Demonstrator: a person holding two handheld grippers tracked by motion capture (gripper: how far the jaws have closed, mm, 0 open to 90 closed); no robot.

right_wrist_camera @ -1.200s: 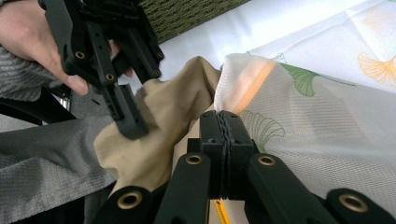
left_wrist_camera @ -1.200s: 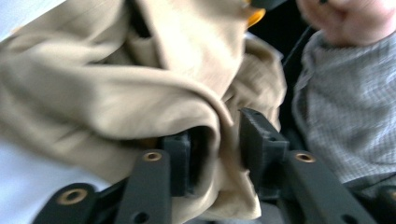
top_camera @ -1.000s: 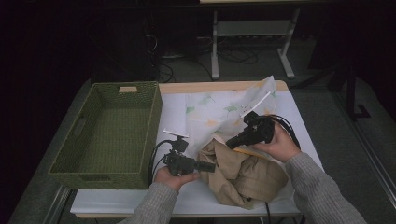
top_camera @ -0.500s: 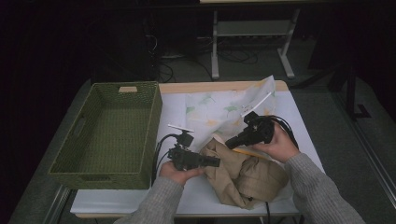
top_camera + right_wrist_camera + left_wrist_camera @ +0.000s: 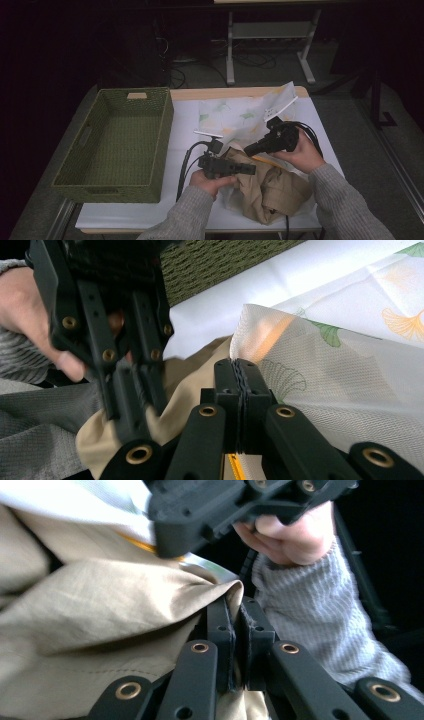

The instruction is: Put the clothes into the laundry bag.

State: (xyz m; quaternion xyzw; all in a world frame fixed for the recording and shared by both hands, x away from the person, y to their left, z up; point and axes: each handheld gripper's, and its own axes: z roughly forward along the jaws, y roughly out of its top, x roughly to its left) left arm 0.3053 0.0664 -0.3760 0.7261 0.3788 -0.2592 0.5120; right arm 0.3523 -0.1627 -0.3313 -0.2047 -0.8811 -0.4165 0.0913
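Cloth lay bunched on the white table (image 5: 150,212) in front of me: a tan garment (image 5: 272,187) crumpled near the front edge, between my two hands and just right of the middle. My left gripper (image 5: 235,617) had just been closing, and its jaws stood nearly together with a fold of the tan garment (image 5: 100,605) pinched between the pads. In the high view that left gripper (image 5: 248,170) pointed to the right across the top of the heap, my left hand (image 5: 212,181) low behind it.

My right gripper (image 5: 242,370) was clamped tight on the edge of a thin white mesh lining (image 5: 320,390), which bore a faint leaf print and met the tan fabric beside the jaws. From above, the right gripper (image 5: 250,150) slanted down to the left, near the left one, with my right hand (image 5: 300,155) holding it over the garment.

A leaf-patterned sheet (image 5: 240,115) was spread on the table behind the garment. The green woven basket (image 5: 92,182) sat on the left side of the table, well apart from the garment.
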